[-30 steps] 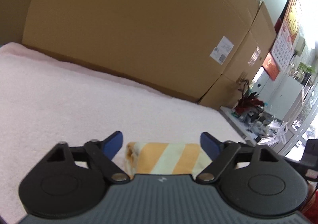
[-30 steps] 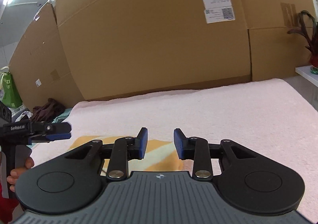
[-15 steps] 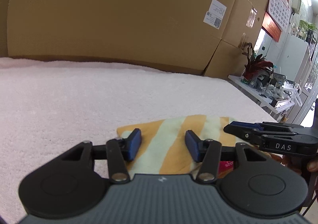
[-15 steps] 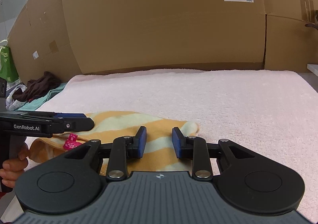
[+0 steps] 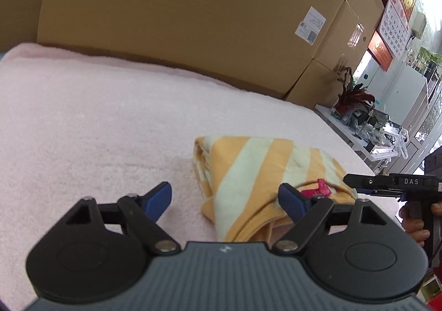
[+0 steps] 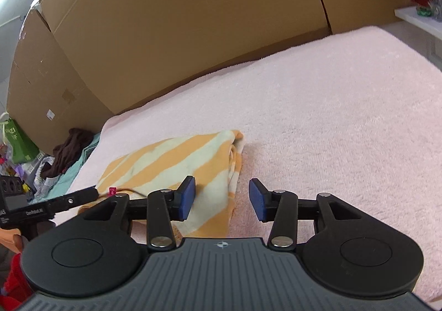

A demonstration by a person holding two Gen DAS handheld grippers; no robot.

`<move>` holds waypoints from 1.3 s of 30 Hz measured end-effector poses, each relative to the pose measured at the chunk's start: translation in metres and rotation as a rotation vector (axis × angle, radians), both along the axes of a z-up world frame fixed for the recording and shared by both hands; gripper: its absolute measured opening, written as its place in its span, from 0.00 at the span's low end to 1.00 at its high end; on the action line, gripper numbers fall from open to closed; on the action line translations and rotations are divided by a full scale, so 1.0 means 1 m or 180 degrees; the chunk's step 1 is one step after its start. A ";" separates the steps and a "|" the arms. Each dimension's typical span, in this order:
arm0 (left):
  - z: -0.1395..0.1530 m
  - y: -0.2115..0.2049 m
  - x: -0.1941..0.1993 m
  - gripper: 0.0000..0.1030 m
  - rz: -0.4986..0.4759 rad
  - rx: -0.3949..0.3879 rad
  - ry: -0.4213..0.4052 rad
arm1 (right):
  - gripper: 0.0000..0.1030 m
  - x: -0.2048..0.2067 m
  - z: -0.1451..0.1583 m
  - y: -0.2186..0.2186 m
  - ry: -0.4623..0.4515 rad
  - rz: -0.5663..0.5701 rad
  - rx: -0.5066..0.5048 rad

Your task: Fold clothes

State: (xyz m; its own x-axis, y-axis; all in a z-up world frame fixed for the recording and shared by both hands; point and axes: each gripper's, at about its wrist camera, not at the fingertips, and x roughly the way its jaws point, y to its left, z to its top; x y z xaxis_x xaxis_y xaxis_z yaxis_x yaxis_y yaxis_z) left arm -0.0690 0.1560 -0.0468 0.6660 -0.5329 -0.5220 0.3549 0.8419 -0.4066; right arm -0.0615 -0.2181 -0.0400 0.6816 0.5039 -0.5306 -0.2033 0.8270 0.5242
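Note:
A folded garment with orange and pale green stripes (image 5: pixel 262 164) lies on the pink fleece cover (image 5: pixel 96 123); a pink tag (image 5: pixel 317 189) shows at its near edge. My left gripper (image 5: pixel 225 200) hovers at the garment's near left corner. Its jaws are opening wide, the cloth lies under the gap, and no pad presses on it. My right gripper (image 6: pixel 222 199) hangs over the garment's (image 6: pixel 176 161) right edge. Its jaws are also opening, with that edge below the gap and nothing pinched. Each view shows the other gripper side-on: the right gripper (image 5: pixel 356 184) and the left gripper (image 6: pixel 88 195).
Large cardboard boxes (image 5: pixel 179 21) wall off the far side of the cover. A heap of dark and teal clothes (image 6: pixel 69 150) and a green bag (image 6: pixel 19 139) sit off its left end. A white shelf with a red plant (image 5: pixel 356 95) stands off its right end.
Both pairs of jaws narrowed slightly, then spread wider. The left gripper shifted toward the garment's left corner and the right toward its right edge, both lower. The garment lies still.

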 end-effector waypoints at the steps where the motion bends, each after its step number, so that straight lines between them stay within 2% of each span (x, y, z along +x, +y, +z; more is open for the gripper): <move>1: -0.003 -0.003 0.001 0.82 -0.0047 -0.0032 0.0079 | 0.46 0.000 -0.003 0.000 0.0056 0.0023 0.0072; 4: -0.007 -0.012 0.002 0.89 -0.0089 -0.0044 0.0141 | 0.51 -0.001 -0.007 -0.001 0.0116 -0.0006 0.0171; 8: -0.008 -0.014 0.005 0.99 -0.0156 -0.0126 0.0202 | 0.51 -0.003 -0.009 -0.002 0.0142 -0.0010 0.0242; 14: -0.013 -0.006 0.022 0.99 -0.0189 -0.0651 0.0383 | 0.52 0.004 -0.012 0.007 0.0128 0.0074 0.0335; 17: -0.014 -0.001 0.025 0.99 -0.0171 -0.0821 0.0483 | 0.56 0.005 -0.011 0.015 0.0037 0.0130 0.0260; 21: -0.016 0.003 0.022 0.96 -0.0134 -0.0929 0.0511 | 0.51 0.004 -0.013 0.009 0.0008 0.0177 0.0302; 24: -0.015 -0.003 0.020 0.86 -0.0082 -0.0862 0.0486 | 0.45 0.004 -0.013 0.007 -0.0005 0.0196 0.0338; 28: -0.012 -0.007 0.017 0.64 0.0019 -0.0726 0.0440 | 0.38 0.000 -0.008 0.010 -0.0165 0.0263 0.0206; 31: -0.011 -0.004 0.017 0.48 0.0106 -0.0779 0.0424 | 0.33 0.001 -0.008 0.009 -0.0216 0.0261 0.0210; 35: -0.001 -0.008 0.017 0.40 0.0166 -0.0632 0.0268 | 0.31 0.002 -0.001 0.012 -0.0373 0.0276 0.0201; 39: 0.015 -0.003 0.031 0.36 0.0217 -0.0577 0.0148 | 0.28 0.015 0.014 0.023 -0.0555 0.0394 0.0082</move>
State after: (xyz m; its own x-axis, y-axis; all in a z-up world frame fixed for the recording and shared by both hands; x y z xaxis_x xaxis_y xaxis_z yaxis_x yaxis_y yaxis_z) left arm -0.0383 0.1526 -0.0319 0.6812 -0.5753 -0.4527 0.2768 0.7749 -0.5682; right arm -0.0468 -0.1952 -0.0264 0.6940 0.6013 -0.3959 -0.3918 0.7768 0.4930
